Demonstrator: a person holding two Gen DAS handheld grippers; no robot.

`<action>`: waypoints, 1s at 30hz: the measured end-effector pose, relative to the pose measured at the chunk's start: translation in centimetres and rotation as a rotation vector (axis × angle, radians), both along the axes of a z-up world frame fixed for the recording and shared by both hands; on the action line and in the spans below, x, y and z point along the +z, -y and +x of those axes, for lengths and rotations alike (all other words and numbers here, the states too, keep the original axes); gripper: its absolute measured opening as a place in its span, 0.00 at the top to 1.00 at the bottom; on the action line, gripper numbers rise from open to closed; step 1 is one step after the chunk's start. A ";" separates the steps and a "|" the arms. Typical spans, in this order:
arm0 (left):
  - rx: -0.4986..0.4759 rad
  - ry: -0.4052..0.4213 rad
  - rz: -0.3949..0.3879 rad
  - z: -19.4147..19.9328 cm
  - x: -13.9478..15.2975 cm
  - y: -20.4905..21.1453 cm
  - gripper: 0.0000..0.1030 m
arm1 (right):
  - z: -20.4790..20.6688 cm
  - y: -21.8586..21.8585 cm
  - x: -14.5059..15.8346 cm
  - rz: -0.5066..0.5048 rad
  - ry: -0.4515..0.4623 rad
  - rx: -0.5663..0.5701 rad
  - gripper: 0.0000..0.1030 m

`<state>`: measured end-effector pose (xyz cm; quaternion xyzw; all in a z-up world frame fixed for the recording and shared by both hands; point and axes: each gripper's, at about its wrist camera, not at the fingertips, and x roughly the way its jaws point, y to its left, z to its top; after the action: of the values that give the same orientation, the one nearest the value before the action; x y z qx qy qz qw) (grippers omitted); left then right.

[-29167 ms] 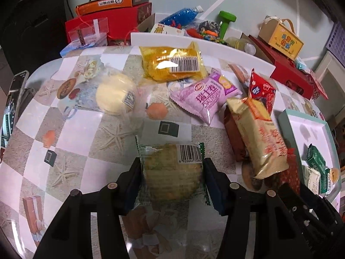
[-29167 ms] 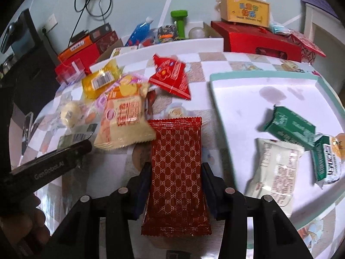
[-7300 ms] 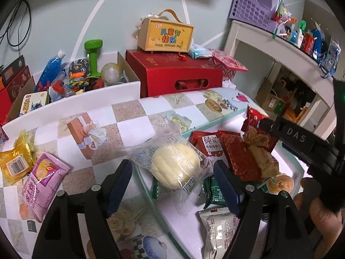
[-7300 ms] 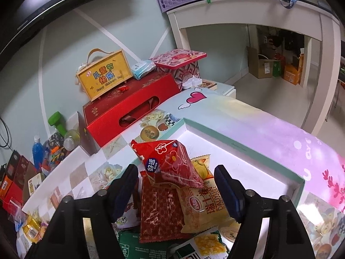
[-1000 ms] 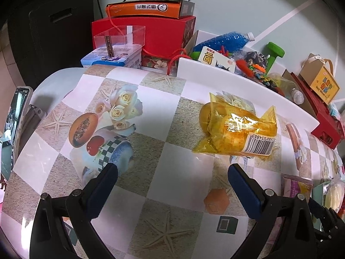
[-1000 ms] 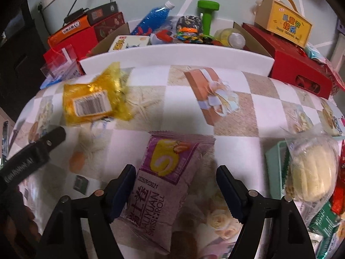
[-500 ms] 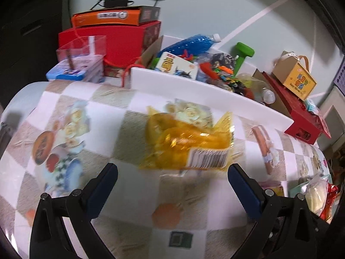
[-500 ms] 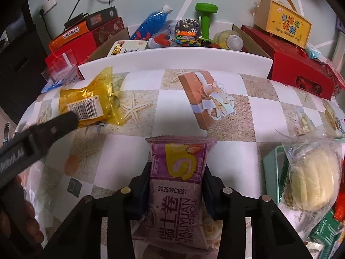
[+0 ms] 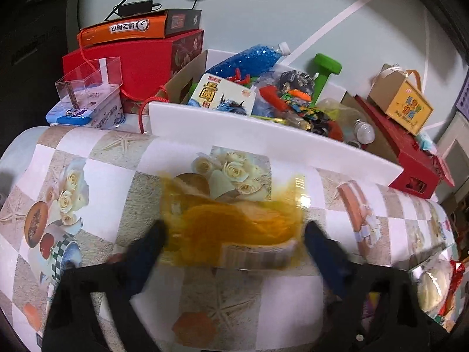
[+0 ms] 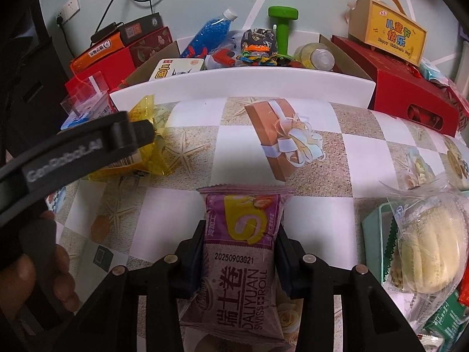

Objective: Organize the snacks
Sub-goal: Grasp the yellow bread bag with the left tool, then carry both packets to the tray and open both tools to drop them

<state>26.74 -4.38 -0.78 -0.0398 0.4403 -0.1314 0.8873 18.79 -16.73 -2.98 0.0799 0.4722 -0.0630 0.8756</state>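
A yellow snack packet point(image 9: 231, 223) lies on the patterned table, blurred by motion. My left gripper point(image 9: 233, 242) has a finger at each end of it, jaws wide, not pressing it. The packet also shows in the right wrist view point(image 10: 146, 152), partly behind the left gripper. My right gripper point(image 10: 240, 249) is shut on a purple swiss roll packet point(image 10: 243, 261). A teal tray point(image 10: 378, 220) at the right holds a pale bun in clear wrap point(image 10: 431, 249) and green packets point(image 10: 445, 319).
A white board point(image 9: 263, 143) stands along the table's far edge. Behind it are a box of toys, a green dumbbell point(image 10: 283, 26), a blue bottle point(image 10: 211, 32), red boxes point(image 9: 140, 58) and a yellow gift box point(image 10: 390, 32).
My left gripper has moved forward until its fingers flank the yellow packet. My right gripper has closed on the purple swiss roll packet and keeps hold of it.
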 end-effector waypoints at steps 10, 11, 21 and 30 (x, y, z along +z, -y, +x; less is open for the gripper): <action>0.013 0.001 -0.098 -1.0 0.3 -1.7 0.23 | -0.3 0.4 0.6 0.035 0.020 -0.015 0.58; 0.015 0.002 -0.105 -1.1 0.4 -1.8 0.23 | -0.4 0.4 0.8 0.035 0.028 -0.018 0.58; 0.032 0.072 -0.133 -3.1 3.4 -3.6 0.23 | -1.5 1.0 3.6 0.040 0.110 -0.050 0.58; -0.017 0.179 -0.179 -5.5 7.2 -3.2 0.23 | -4.4 3.2 7.7 0.046 0.237 -0.121 0.58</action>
<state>21.25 -1.14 6.43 -0.1032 0.3463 -0.1808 0.9147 14.38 -19.91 4.74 0.1350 0.3612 -0.0949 0.9178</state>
